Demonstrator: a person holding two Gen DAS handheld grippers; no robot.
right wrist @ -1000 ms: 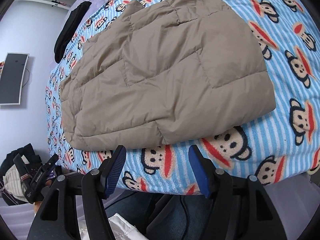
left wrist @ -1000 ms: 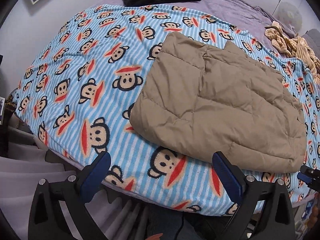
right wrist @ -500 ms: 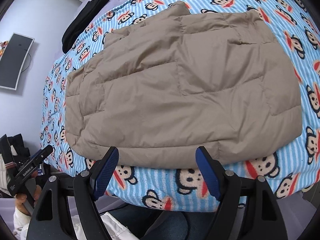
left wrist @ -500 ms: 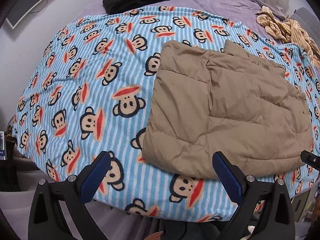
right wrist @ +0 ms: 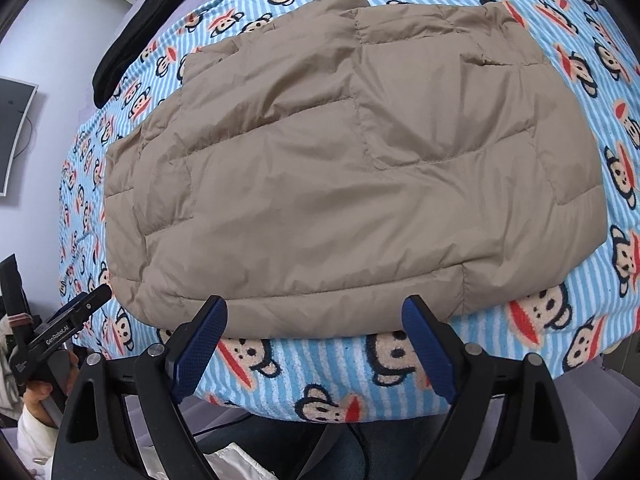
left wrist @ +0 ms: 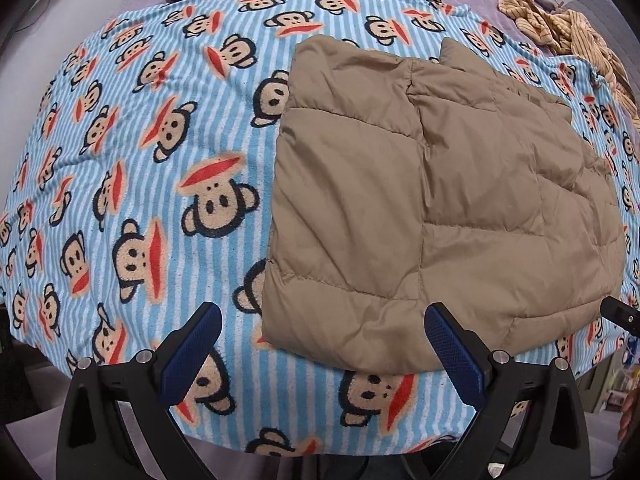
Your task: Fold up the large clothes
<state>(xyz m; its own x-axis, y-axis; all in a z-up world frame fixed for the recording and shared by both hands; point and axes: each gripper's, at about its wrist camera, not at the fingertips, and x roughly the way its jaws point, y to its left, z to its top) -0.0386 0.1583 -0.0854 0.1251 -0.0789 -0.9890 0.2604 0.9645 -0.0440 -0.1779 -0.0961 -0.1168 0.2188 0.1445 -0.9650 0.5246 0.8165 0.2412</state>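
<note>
Now both grippers, left [left wrist: 318, 346] and right [right wrist: 314, 338], hang with jaws spread and empty; the right jaws have just been opening. Just beyond them the folded jacket [right wrist: 340, 168] lies on the bed [left wrist: 132, 152], long axis sideways. Farther off, black cloth [right wrist: 132, 44].

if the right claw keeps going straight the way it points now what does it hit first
Most likely the near edge of the tan jacket: the open right claw points down at it, nothing between the pads. Depth is unclear; it might land on the monkey blanket just short of that edge.
</note>
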